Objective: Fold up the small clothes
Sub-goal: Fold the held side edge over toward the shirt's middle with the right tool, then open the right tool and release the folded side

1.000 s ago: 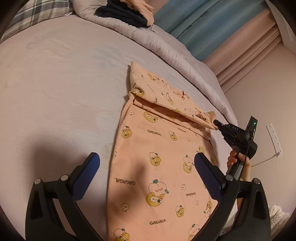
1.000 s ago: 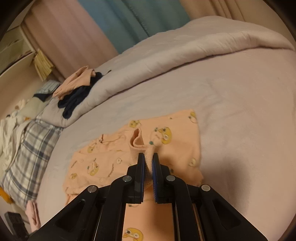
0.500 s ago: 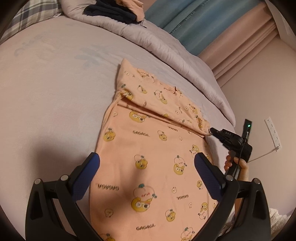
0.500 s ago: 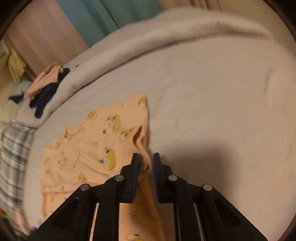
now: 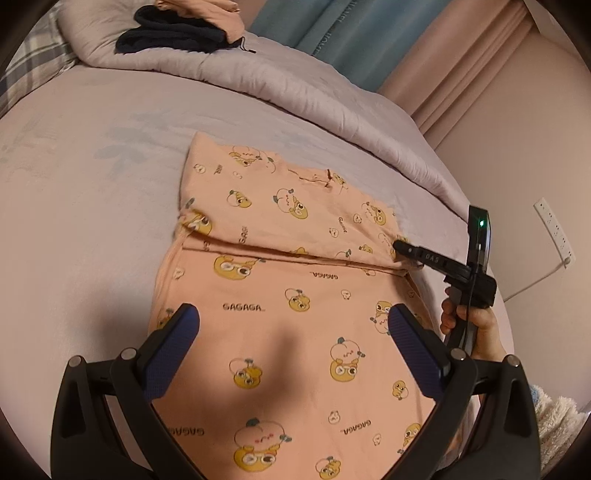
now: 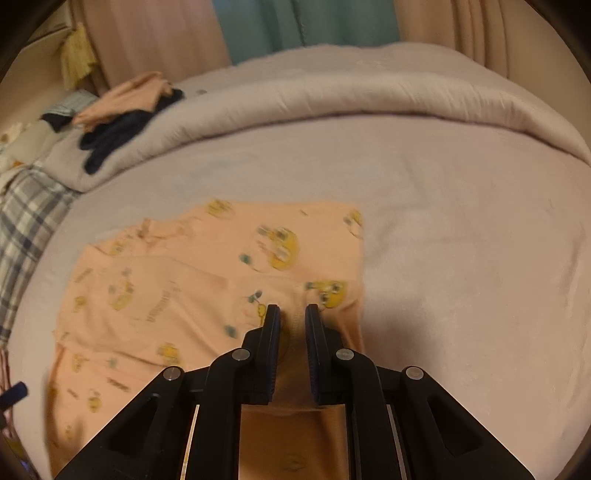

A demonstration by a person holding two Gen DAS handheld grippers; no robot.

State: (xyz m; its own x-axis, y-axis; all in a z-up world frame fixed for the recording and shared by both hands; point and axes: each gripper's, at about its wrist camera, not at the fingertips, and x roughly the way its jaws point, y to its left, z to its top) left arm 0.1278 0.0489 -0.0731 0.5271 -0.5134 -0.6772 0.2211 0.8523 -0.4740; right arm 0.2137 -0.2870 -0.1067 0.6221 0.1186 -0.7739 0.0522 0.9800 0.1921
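Note:
A peach garment (image 5: 295,295) printed with yellow cartoon figures lies flat on the lilac bed (image 5: 92,221). Its far part is folded over, and the fold edge (image 5: 280,254) runs across it. My left gripper (image 5: 291,332) hovers wide open over the near part, holding nothing. My right gripper (image 6: 292,321) points down at the right end of the fold. Its jaws stand a narrow gap apart, and a ribbed bit of cloth shows in the gap without being pinched. In the left wrist view the right gripper's (image 5: 400,247) tip rests at that corner, with a hand (image 5: 472,325) on the grip.
A rolled grey duvet (image 5: 295,85) borders the far side of the bed. Dark blue and peach clothes (image 5: 177,33) are piled on it. A plaid pillow (image 6: 26,221) lies at the left. Curtains (image 6: 295,33) and a wall socket (image 5: 554,229) are beyond.
The right gripper brought the pinched cloth down onto the garment and its jaws parted slightly. The folded part now lies flat. The left gripper shifted over the garment, still open.

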